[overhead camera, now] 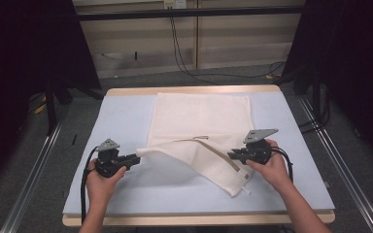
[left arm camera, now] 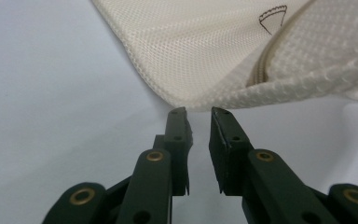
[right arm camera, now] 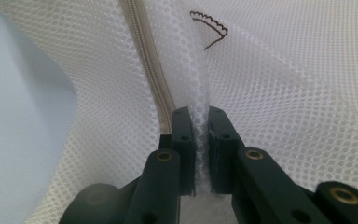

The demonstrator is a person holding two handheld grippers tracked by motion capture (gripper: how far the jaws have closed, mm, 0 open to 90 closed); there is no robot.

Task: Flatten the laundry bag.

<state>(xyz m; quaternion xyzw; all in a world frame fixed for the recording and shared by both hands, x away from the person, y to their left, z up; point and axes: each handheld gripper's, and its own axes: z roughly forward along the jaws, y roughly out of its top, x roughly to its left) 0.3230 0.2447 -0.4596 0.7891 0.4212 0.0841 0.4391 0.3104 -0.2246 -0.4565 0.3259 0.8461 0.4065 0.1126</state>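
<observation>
Table (overhead camera: 126, 116): pale blue top, wood edge at the far and near sides. Dark floor and cables beyond it.

Mesh bag (overhead camera: 199, 116): cream, zippered, lies flat down the middle of the table, far end near the far edge. The near part is folded over and pulled into a band running left to right between the two grippers. One corner hangs toward the near right, and a short tab sticks out there. A small dark stitched mark (right arm camera: 209, 29) sits on the mesh close to the zipper (right arm camera: 144, 56).

Right gripper (overhead camera: 233, 155): held in the person's right hand (overhead camera: 272, 167), pointing left at the bag's right side. In the right gripper view (right arm camera: 200, 112), the jaws are almost together with a ridge of mesh pinched between the pads, just beside the zipper. Firm hold on the bag.

Left gripper (overhead camera: 137, 158): in the left hand (overhead camera: 99, 182), pointing right at the folded corner. In the left gripper view (left arm camera: 199, 112), the jaws stand slightly apart with a narrow gap. The bag's stitched edge (left arm camera: 186, 100) lies just past the tips, not between the pads. Nothing is held; bare table shows through the gap.
</observation>
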